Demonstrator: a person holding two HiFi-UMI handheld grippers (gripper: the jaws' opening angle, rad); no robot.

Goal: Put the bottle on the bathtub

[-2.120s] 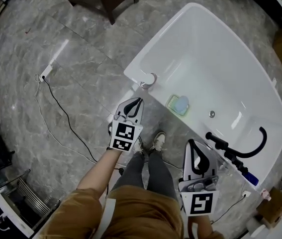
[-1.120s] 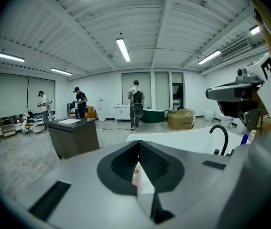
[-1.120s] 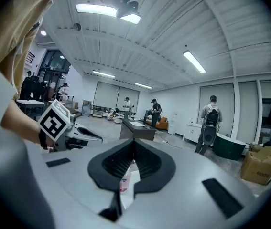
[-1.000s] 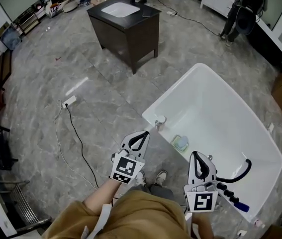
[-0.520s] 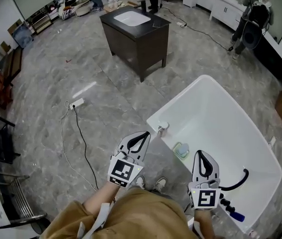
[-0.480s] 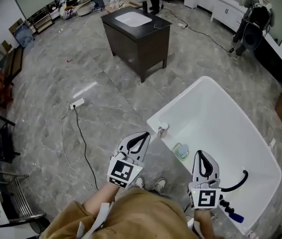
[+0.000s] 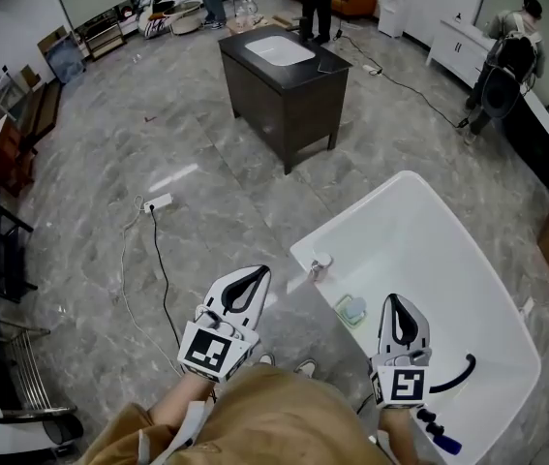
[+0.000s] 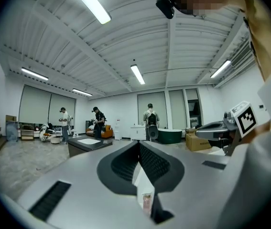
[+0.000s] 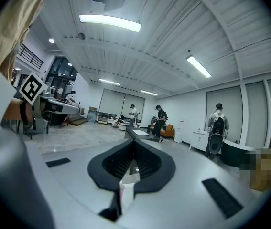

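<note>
Since the previous frame, left gripper (image 7: 258, 276) has shifted towards 8 o'clock and right gripper (image 7: 397, 301) sits lower. Head view: bottle (image 7: 320, 263) stands on the bathtub (image 7: 419, 260) rim corner, at 1 o'clock from the left gripper and apart from it. Left gripper view: fingers (image 8: 157, 163) together, nothing held (bottle glimpsed beyond the gap). Right gripper view: fingers together, empty.

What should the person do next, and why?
Probably walk toward the dark cabinet to look for the bottle. The left gripper and the right gripper are both shut on nothing beside the bathtub, and I cannot pick out a bottle for certain.
</note>
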